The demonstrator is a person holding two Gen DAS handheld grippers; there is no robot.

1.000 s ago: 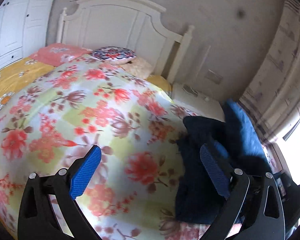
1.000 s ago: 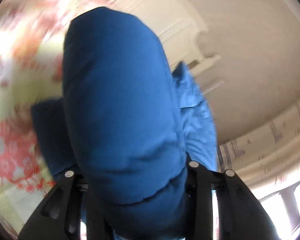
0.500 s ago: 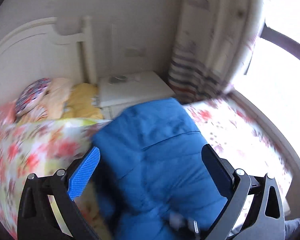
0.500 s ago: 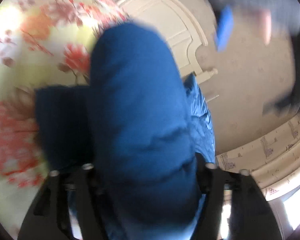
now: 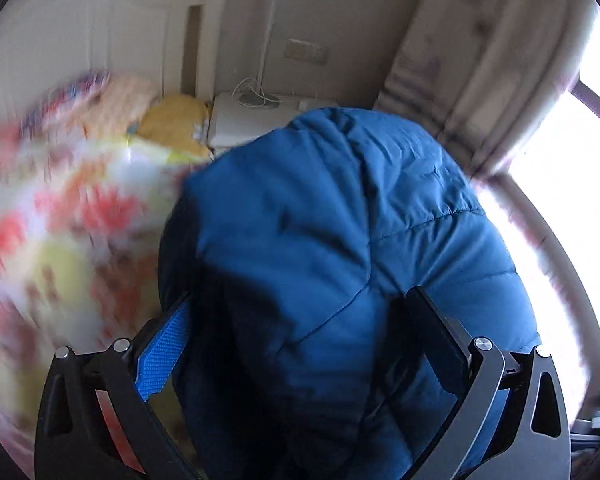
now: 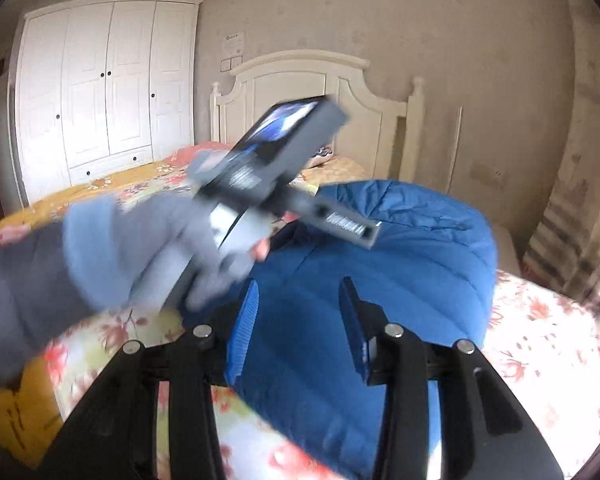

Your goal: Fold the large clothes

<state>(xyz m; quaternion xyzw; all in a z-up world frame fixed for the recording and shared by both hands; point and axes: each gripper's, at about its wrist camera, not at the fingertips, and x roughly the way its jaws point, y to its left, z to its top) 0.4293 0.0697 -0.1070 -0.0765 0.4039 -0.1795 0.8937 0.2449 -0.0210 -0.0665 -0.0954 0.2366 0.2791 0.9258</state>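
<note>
The wide-open left gripper (image 5: 296, 344) is straddling the puffy blue quilted jacket (image 5: 340, 240) ungripped; the right gripper (image 6: 300, 320) is closing empty, so the fold is risking springing open.

The left claw (image 5: 300, 340) and the right claw (image 6: 300, 320) are matt black plastic frames with silver screw heads and ribbed blue pads (image 6: 242, 328). The left hand (image 6: 204, 256) wears a grey knitted glove, with a dark grey sleeve (image 6: 16, 280) behind a pale blue cuff (image 6: 94, 252).
</note>
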